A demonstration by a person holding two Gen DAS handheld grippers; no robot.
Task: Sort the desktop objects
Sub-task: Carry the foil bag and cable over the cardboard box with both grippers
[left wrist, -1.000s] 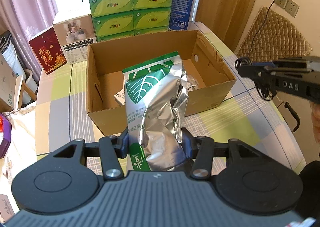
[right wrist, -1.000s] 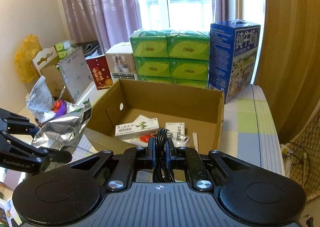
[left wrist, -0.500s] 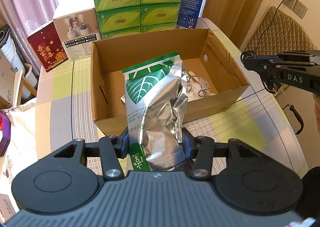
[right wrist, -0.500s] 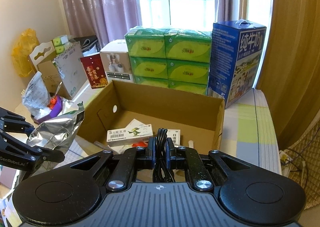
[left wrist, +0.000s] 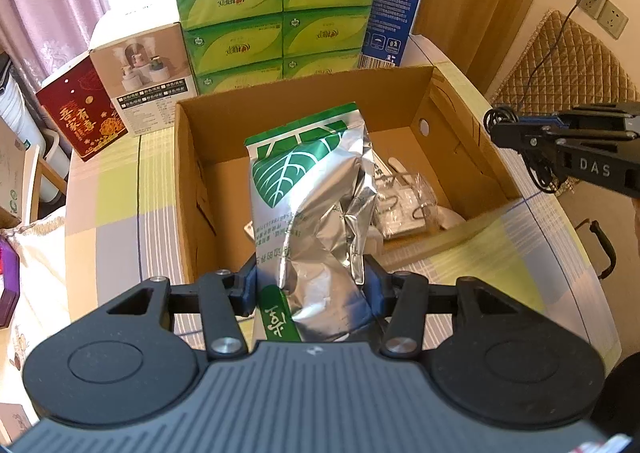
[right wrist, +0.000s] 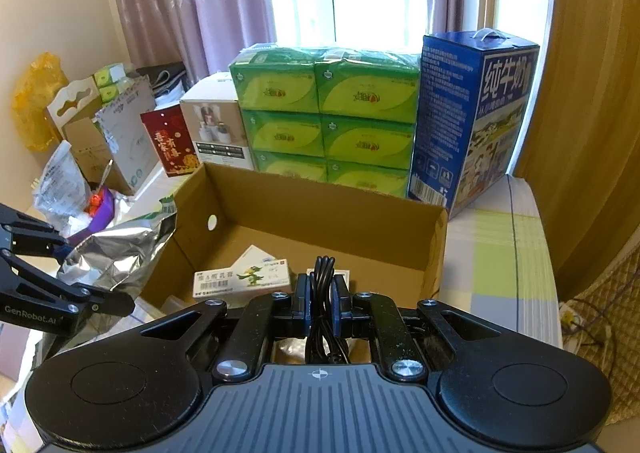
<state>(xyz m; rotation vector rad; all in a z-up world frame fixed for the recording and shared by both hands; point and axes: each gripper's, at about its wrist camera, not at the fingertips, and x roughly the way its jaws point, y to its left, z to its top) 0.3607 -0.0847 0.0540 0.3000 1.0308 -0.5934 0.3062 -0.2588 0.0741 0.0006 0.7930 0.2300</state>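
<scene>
Cardboard box [left wrist: 448, 237], open top, on checked tablecloth [left wrist: 120, 213]: holds a white medicine carton w/ green dragon print [right wrist: 244, 279], clear plastic packaging [left wrist: 404, 197] and other small items, not all legible. Left gripper [left wrist: 310, 285], at box's near-left corner: jaws clamped on lower part of silver foil pouch w/ green leaf print [left wrist: 308, 189], pouch upright, its top over the box interior. Right gripper [right wrist: 320, 303], over box's near-right edge: jaws narrow, pinching a bundled black cable [right wrist: 322, 281]; behind box, green tissue packs [right wrist: 324, 113] stacked, blue milk carton [right wrist: 472, 113] to their right, white appliance box [left wrist: 140, 73] and red gift box [left wrist: 80, 113] to their left.
</scene>
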